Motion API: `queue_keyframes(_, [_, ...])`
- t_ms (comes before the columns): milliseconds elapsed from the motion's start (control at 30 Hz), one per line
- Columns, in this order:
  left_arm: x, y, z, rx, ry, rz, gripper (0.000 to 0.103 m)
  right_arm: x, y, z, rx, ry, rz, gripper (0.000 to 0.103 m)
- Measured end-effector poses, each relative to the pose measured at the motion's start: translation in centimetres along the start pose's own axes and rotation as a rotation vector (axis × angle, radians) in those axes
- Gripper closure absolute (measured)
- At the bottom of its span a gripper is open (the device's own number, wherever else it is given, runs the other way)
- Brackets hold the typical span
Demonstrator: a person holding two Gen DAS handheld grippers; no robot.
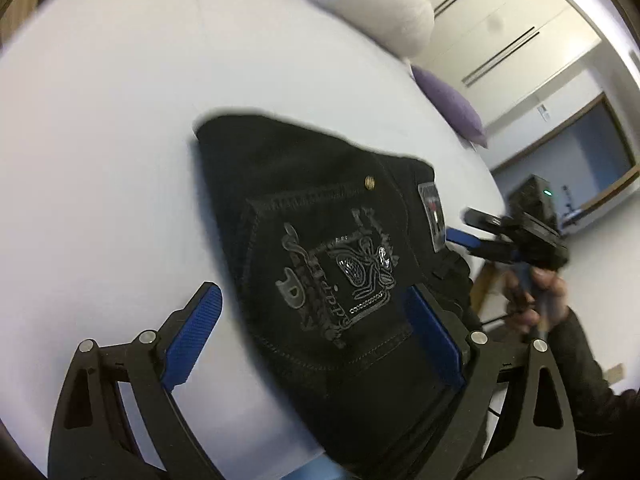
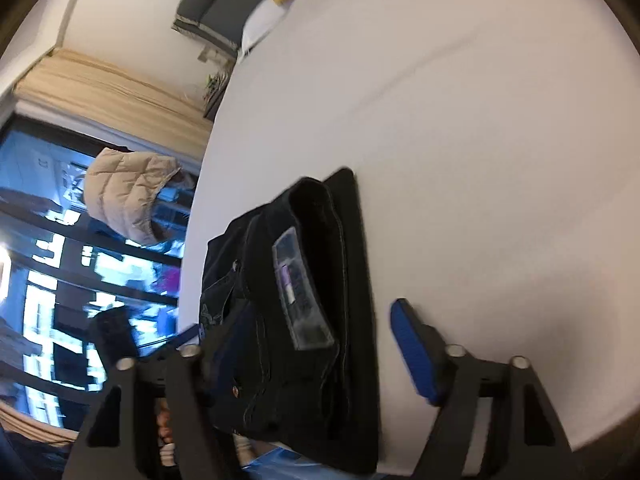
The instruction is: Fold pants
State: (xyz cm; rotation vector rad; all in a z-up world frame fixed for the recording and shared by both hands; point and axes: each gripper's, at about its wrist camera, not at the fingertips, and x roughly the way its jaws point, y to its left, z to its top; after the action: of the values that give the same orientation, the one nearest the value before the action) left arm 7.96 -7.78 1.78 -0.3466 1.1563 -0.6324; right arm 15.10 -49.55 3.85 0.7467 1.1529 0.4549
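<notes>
Pants (image 1: 320, 248): we see black jeans folded into a thick, compact stack, lying near the edge of a white bed surface (image 1: 120, 120). In the left wrist view the top layer shows a back pocket with a grey embroidered crest (image 1: 340, 276), a brass rivet (image 1: 370, 182) above it and a waistband patch (image 1: 432, 216) at the right side.
Pants from the right wrist view: we look along the stacked edges of the pants (image 2: 304, 320); the layers lie one on another, with the same patch (image 2: 300, 292) facing up and pale stitching on the side nearest the window.
Left gripper (image 1: 316, 340): our jaws stand wide apart. One blue pad (image 1: 192, 340) hangs over bare sheet beside the stack, the other blue pad (image 1: 434, 340) is over the dark cloth at the pocket's right. We see nothing pinched between them.
Right gripper (image 2: 304, 340): our jaws stand apart, straddling the near end of the stack. The right-hand blue pad (image 2: 416, 352) is clear of the cloth, over white sheet; the other finger is mostly hidden behind the denim, so we cannot tell whether it touches.
Right gripper seen from the left wrist view (image 1: 484, 236): held in a hand (image 1: 532, 300) with a dark sleeve, just beyond the waistband side of the stack.
Surroundings: a white pillow (image 1: 384, 12) and a purple cushion (image 1: 452, 104) lie at the far side of the bed; a beige quilted jacket (image 2: 128, 196) hangs by the window.
</notes>
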Motion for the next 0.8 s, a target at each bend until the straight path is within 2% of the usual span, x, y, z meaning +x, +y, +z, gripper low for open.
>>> queue_keyframes(67, [1.2, 0.9, 0.2, -0.054, 0.036, -0.049, 0.010, 1.5, -1.2, 0.9, 0.034, 0.046, 0.037, 0.036])
queue_keyframes(167, [2.1, 1.7, 0.9, -0.120, 0.044, -0.122, 0.009, 2.3, -1.9, 1.9, 0.060, 0.077, 0.108, 0.046])
queue_keyframes(333, [2.8, 3.1, 1.9, -0.188, 0.085, -0.230, 0.011, 4.0, -1.7, 2.4, 0.044, 0.152, 0.161, 0.051])
queue_keyframes(400, [2.9, 3.3, 2.1, -0.201, 0.093, -0.242, 0.020, 4.5, -1.5, 2.5, 0.046, 0.159, 0.169, 0.054])
queue_keyframes(467, [3.1, 3.6, 2.4, -0.210, 0.109, -0.232, 0.045, 5.1, -0.9, 2.2, 0.026, 0.164, 0.160, 0.059])
queue_keyframes(500, [3.4, 3.7, 2.5, -0.218, 0.113, -0.227, 0.052, 5.4, -0.6, 2.1, 0.019, 0.166, 0.150, 0.064])
queue_keyframes(533, [3.5, 4.1, 2.6, -0.226, 0.116, -0.220, 0.066, 5.7, -0.2, 1.9, 0.005, 0.167, 0.130, 0.066])
queue_keyframes(567, [3.6, 4.5, 2.7, -0.237, 0.117, -0.222, 0.073, 5.8, 0.5, 1.7, -0.018, 0.159, 0.103, 0.070])
queue_keyframes(667, [3.7, 4.5, 2.8, -0.229, 0.102, -0.231, 0.082, 5.2, 2.3, 1.3, -0.064, 0.121, 0.074, 0.080])
queue_keyframes(800, [2.4, 4.2, 3.1, -0.233, 0.063, -0.258, 0.086, 4.0, 5.8, 1.1, -0.128, 0.081, 0.067, 0.082])
